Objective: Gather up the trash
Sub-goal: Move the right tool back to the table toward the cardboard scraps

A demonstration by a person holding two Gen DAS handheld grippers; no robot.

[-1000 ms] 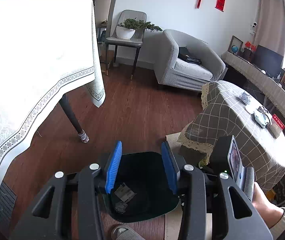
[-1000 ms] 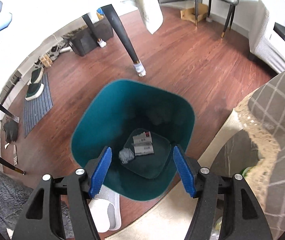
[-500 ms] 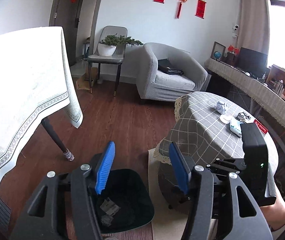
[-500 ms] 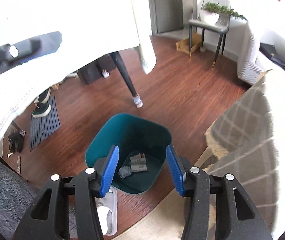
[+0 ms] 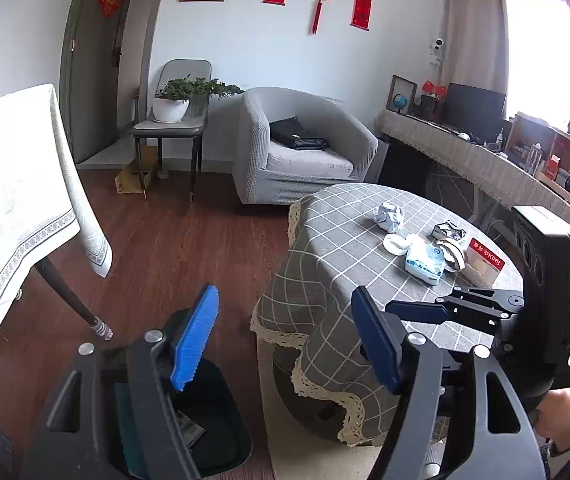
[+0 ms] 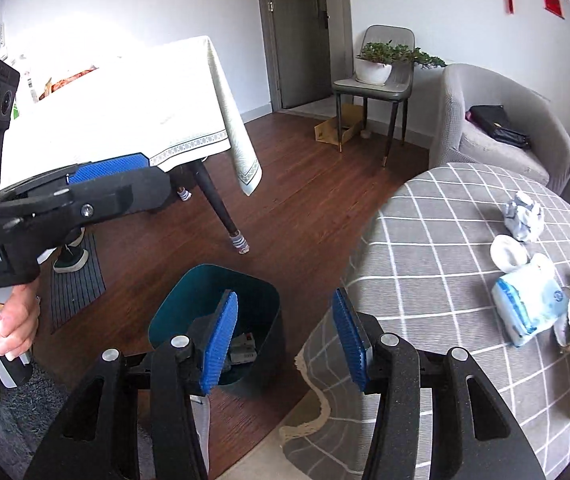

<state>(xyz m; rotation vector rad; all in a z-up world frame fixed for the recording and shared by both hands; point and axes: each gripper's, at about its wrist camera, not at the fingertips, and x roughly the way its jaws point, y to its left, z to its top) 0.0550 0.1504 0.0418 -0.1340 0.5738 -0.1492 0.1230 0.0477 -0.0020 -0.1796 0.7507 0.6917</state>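
Note:
A teal bin (image 6: pixel 189 300) stands on the floor beside the round checked table (image 6: pixel 437 240); wrappers (image 6: pixel 243 350) lie in its bottom. On the table lie a crumpled paper ball (image 5: pixel 389 216), a white lid (image 5: pixel 395 243), a tissue pack (image 5: pixel 425 262), a foil wrapper (image 5: pixel 449 232) and a red-topped box (image 5: pixel 485 260). My left gripper (image 5: pixel 285 340) hangs over the table's near edge, its jaws opening with nothing between them. My right gripper (image 6: pixel 285 340) is open and empty, between the bin and the table edge. The bin (image 5: pixel 221 432) also shows low in the left wrist view.
A dining table under a white cloth (image 5: pixel 13 200) stands left, its dark leg (image 5: pixel 69 296) near the bin. A grey armchair (image 5: pixel 297 152) and a chair with a potted plant (image 5: pixel 177 120) line the far wall. A striped mat (image 6: pixel 77 280) lies left. A hand (image 6: pixel 1 320) holds the left gripper's handle.
Both grippers have risen from over the bin and swung right toward the round table. The left jaws have widened; the right jaws have narrowed a little.

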